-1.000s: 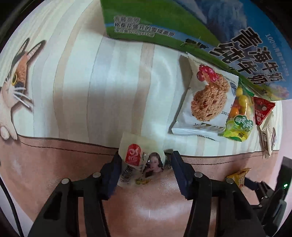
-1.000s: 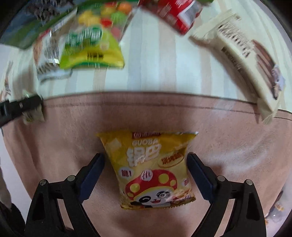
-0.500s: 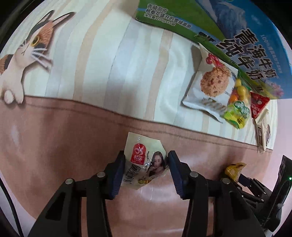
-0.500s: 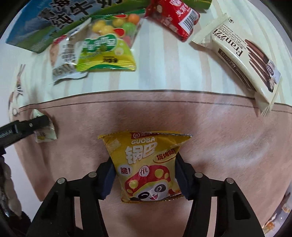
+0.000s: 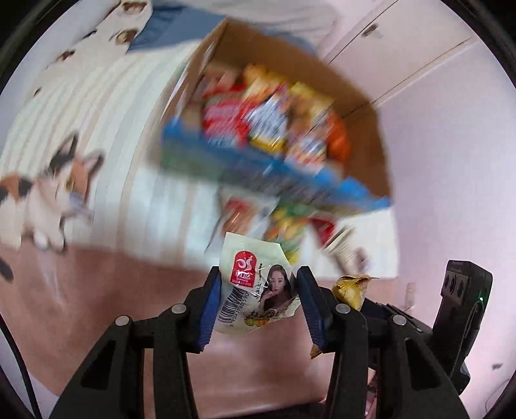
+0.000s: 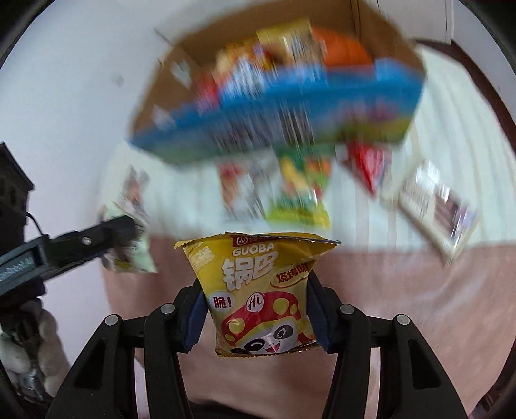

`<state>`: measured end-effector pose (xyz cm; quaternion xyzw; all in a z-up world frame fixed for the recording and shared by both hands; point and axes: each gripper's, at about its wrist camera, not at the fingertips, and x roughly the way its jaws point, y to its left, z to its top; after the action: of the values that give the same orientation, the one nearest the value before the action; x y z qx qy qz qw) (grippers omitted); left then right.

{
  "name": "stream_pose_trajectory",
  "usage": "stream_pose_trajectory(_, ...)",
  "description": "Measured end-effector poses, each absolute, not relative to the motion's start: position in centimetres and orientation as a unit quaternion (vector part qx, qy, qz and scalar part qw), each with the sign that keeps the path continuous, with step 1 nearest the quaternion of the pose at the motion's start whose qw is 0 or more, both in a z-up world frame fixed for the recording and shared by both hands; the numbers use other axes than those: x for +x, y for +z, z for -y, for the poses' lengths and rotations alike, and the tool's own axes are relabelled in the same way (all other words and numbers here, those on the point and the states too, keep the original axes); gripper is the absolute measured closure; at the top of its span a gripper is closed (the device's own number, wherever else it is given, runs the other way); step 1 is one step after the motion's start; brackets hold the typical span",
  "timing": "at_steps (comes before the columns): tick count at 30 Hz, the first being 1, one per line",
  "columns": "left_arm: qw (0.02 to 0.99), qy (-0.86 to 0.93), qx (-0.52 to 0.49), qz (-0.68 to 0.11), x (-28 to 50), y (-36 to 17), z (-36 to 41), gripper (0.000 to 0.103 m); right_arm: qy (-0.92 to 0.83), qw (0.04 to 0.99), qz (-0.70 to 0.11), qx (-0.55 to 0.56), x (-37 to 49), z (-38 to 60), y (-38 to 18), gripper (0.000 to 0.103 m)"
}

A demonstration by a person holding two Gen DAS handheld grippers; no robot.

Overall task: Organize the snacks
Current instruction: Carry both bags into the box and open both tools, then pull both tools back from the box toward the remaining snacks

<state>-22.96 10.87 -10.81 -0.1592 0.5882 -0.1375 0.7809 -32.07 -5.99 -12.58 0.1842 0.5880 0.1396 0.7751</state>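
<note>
Between the left gripper [image 5: 258, 298] fingers, left wrist view: a small pale plastic snack sachet with a red logo and a woman's portrait [image 5: 256, 295], clamped from both sides and held clear of the pink-brown blanket band [image 5: 96, 306]. Beyond the sachet sits an open brown cardboard box with blue-green printed front [image 5: 364, 129], blurred, packed with mixed colourful snack packs [image 5: 271, 119]. Just in front of that box, on the cream striped bedsheet with a calico cat print [image 5: 106, 129], lie a few loose packets; blur hides detail. Right of the sachet, the right gripper [image 5: 354, 306] shows edge-on with a crumpled yellow bag top [image 5: 351, 287] in it.

Right wrist view: right gripper [image 6: 258, 309] is clenched on a yellow foil "GUOBA" snack bag with a red-capped panda cartoon [image 6: 258, 290], both pads pressing its sides, bag upright and off the blanket. Same cardboard box [image 6: 380, 29] is up beyond the bag. Between box and bag on the sheet: a green-yellow candy pack [image 6: 300, 193], a red triangular wrapper [image 6: 367, 164], a cream biscuit pack with brown print [image 6: 435, 206] further right, all smeared. Left of the yellow bag, the left gripper [image 6: 125, 232] reaches in, pinching the pale sachet [image 6: 135, 254].
</note>
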Motion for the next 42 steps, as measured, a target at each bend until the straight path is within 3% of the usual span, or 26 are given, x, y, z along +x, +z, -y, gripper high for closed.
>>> stream_pose_trajectory(5, 0.807, -0.158, -0.151, -0.549, -17.8, -6.1, -8.7, 0.059, 0.125, 0.819, -0.535, 0.166, -26.7, 9.3, -6.3, 0.046)
stream_pose_trajectory(9, 0.820, -0.160, -0.113, -0.538, -14.0, -4.5, -6.9, 0.059, 0.091, 0.828, -0.530, 0.161, -22.5, 11.3, -4.6, 0.046)
stream_pose_trajectory(26, 0.758, -0.118, -0.037, -0.641, -4.4, -14.6, -3.0, 0.058, 0.010, 0.787, -0.601, 0.139, -12.2, 14.2, -13.8, 0.043)
stream_pose_trajectory(28, 0.749, -0.118, -0.028, -0.651, -4.4, -15.6, -2.6, 0.059, 0.006, 0.776, -0.616, 0.138, -11.7, 14.4, -14.9, 0.034)
stream_pose_trajectory(30, 0.745, -0.110, -0.013, -0.657, -4.3, -16.2, -2.2, 0.059, 0.003, 0.772, -0.622, 0.129, -11.5, 14.4, -15.5, 0.005)
stream_pose_trajectory(32, 0.746, -0.104, -0.005, -0.657, -4.2, -16.4, -2.1, 0.046, 0.000, 0.775, -0.622, 0.116, -11.6, 14.3, -15.5, 0.005)
stream_pose_trajectory(34, 0.751, -0.091, 0.007, -0.654, -4.0, -16.5, -2.0, 0.015, -0.001, 0.774, -0.624, 0.105, -11.6, 14.0, -15.5, 0.005)
stream_pose_trajectory(42, 0.774, -0.060, 0.020, -0.630, -4.3, -15.6, -2.4, 0.013, -0.006, 0.785, -0.615, 0.069, -12.0, 13.2, -14.7, 0.003)
